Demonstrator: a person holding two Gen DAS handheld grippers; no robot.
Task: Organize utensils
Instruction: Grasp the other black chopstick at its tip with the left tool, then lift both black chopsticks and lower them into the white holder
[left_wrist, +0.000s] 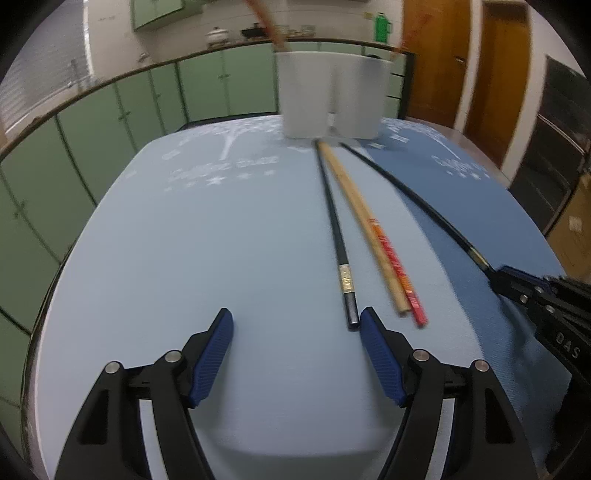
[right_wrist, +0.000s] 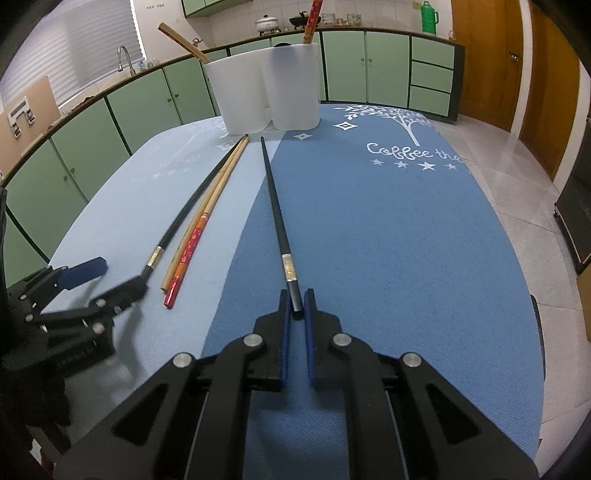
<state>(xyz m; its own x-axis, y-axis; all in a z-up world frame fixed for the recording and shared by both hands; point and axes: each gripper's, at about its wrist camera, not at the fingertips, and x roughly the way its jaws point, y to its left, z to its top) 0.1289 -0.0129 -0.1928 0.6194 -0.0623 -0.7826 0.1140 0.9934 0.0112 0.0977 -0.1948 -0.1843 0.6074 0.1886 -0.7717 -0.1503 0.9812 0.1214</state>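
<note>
Green cabinets (right_wrist: 343, 62), wooden door (right_wrist: 484, 55), tiled floor (right_wrist: 517, 177).

We hold our left gripper (left_wrist: 296, 320) tilted down toward the table with its jaws standing wide apart and nothing between its blue pads (left_wrist: 212, 356). Our right gripper (right_wrist: 297, 301) tilts down the same way, its jaws drawn in and pinching the thick end of a black chopstick (right_wrist: 277, 218).

Green thermos (right_wrist: 429, 16), white pot (right_wrist: 266, 23) on counter (right_wrist: 388, 32).
</note>
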